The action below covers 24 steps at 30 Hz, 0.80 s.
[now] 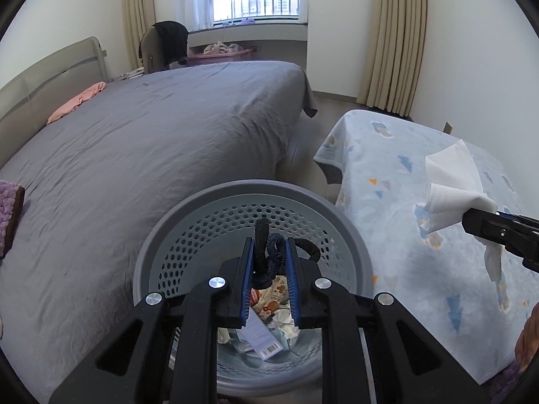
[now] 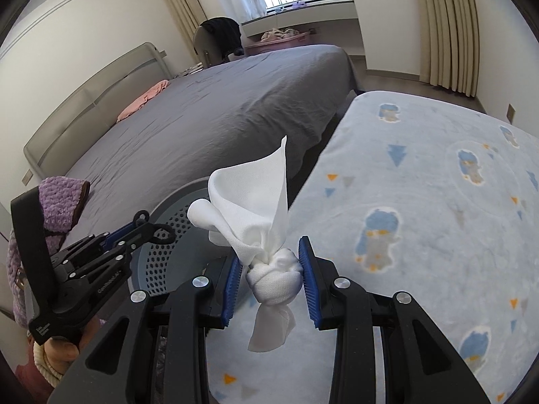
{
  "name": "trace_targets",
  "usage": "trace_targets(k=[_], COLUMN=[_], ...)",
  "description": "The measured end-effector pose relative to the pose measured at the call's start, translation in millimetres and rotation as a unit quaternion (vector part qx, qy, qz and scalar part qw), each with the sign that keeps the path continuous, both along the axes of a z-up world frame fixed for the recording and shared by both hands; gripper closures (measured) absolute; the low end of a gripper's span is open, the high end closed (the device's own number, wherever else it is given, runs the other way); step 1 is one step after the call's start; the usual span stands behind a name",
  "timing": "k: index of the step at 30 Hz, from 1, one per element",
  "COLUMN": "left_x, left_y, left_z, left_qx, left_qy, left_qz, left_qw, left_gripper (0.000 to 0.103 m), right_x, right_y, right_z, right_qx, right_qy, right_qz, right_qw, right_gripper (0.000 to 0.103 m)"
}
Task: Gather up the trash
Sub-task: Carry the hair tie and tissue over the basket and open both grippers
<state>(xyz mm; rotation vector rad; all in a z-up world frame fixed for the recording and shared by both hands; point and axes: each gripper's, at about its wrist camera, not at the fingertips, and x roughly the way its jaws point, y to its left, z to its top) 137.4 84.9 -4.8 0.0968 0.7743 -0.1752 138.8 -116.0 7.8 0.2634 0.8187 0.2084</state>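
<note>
My left gripper (image 1: 269,256) is shut on a dark hair tie (image 1: 267,252) and holds it above the open mouth of a grey perforated waste basket (image 1: 188,215). Wrappers and crumpled paper (image 1: 269,306) lie in the basket's bottom. My right gripper (image 2: 272,269) is shut on a white tissue (image 2: 259,202) knotted into a wad, held over the light blue blanket, right of the basket (image 2: 168,219). The tissue (image 1: 451,188) and right gripper also show at the right of the left wrist view; the left gripper (image 2: 148,229) shows at the left of the right wrist view.
A large bed with a grey sheet (image 1: 151,134) lies left of the basket, with a pink cloth (image 1: 77,101) near the headboard. A light blue patterned blanket (image 2: 421,219) covers a surface on the right. A purple knitted item (image 2: 60,198) sits at the left. A chair (image 1: 161,47) stands by the window.
</note>
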Motion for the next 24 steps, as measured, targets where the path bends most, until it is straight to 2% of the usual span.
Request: trace_targets(k=[6, 12, 24], left_x=[18, 34, 37], left_y=[8, 19, 40], left_z=[-21, -43, -50], left_qx=[-0.007, -0.012, 0.005], left_qy=[0.013, 0.05, 0.05], left_qz=[0.012, 0.021, 0.059], left_qw=[0.9998, 0.9984, 0.997], left_gripper=[0.085, 0.085, 0.084], right_x=[22, 40, 63], right_y=[18, 35, 78], right_z=[-8, -23, -39], right_qx=[0.005, 0.002, -0.016], right_qy=[0.006, 0.019, 0.023], right_qz=[0.009, 0.024, 0.068], right_qw=[1.0, 1.0, 0.997], right_gripper=[0.071, 0.071, 0.07])
